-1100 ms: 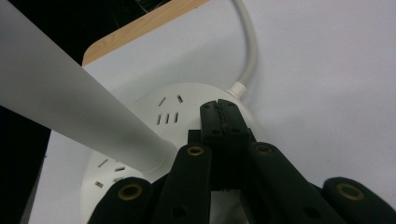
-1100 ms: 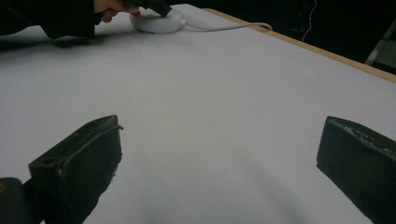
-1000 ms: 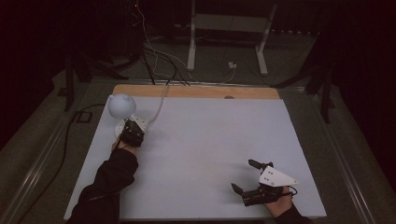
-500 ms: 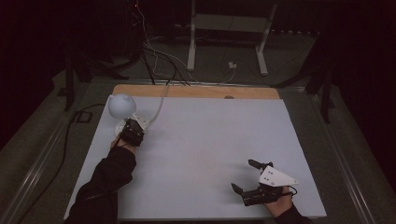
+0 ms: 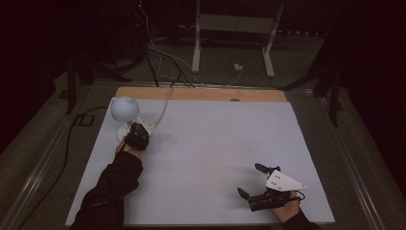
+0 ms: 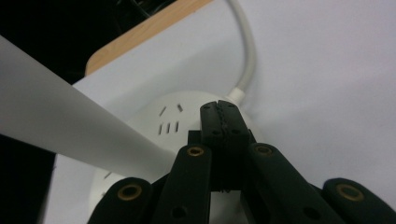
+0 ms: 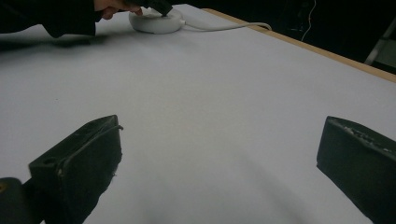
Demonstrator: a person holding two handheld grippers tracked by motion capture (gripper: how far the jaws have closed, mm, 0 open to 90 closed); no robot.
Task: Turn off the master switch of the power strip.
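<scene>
Because my left gripper (image 6: 219,116), jaws pressed together, pushes on the round white socket base (image 6: 154,126) near the table's (image 5: 220,153) far left corner, probably at a button, it may slip while my right gripper (image 5: 253,181) rests spread.

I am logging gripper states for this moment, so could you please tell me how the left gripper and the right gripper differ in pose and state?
The left gripper has its jaws closed together, tips over the round white power socket at the table's far left; the right gripper has its jaws spread wide, with nothing between them. The left gripper sits beside the white lamp; the right gripper sits over bare white tabletop near the front right corner. Both are hand-held with black jaws.
</scene>
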